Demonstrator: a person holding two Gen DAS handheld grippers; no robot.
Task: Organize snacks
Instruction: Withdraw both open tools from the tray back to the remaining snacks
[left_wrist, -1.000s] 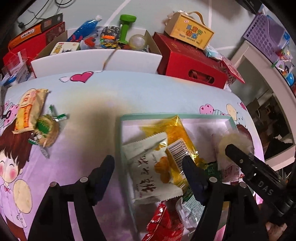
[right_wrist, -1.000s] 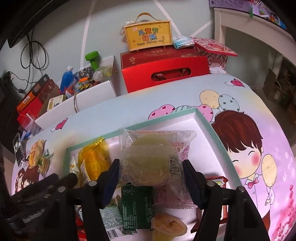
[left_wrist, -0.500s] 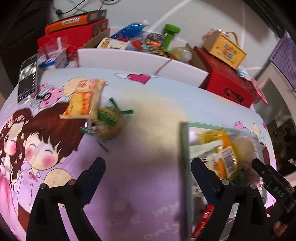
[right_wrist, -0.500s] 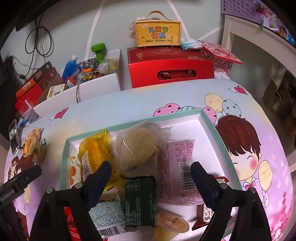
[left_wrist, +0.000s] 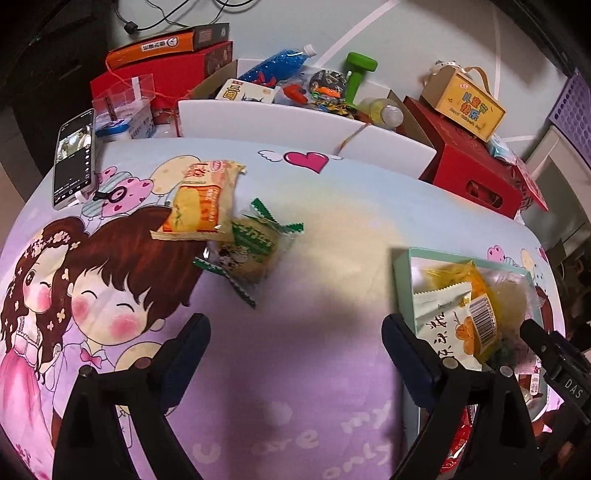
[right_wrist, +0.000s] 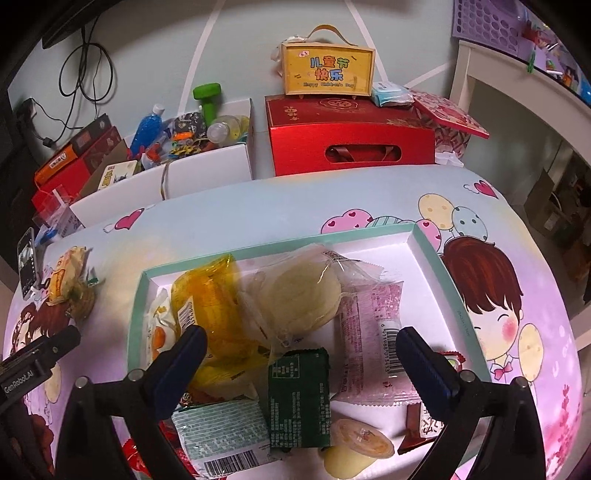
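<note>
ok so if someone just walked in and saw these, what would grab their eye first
Probably the mint-rimmed tray heaped with wrapped snacks, a round pale pastry on top, right under the open right gripper. Next, two stray snacks left out on the cartoon tablecloth: an orange packet overlapping a green-ended one, ahead of the open left gripper.

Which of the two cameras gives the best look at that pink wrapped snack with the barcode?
The right wrist view: the pink snack lies whole in the tray, barcode facing up. In the left wrist view it is all but hidden behind other packets and the right tongs at the tray's far side.
</note>
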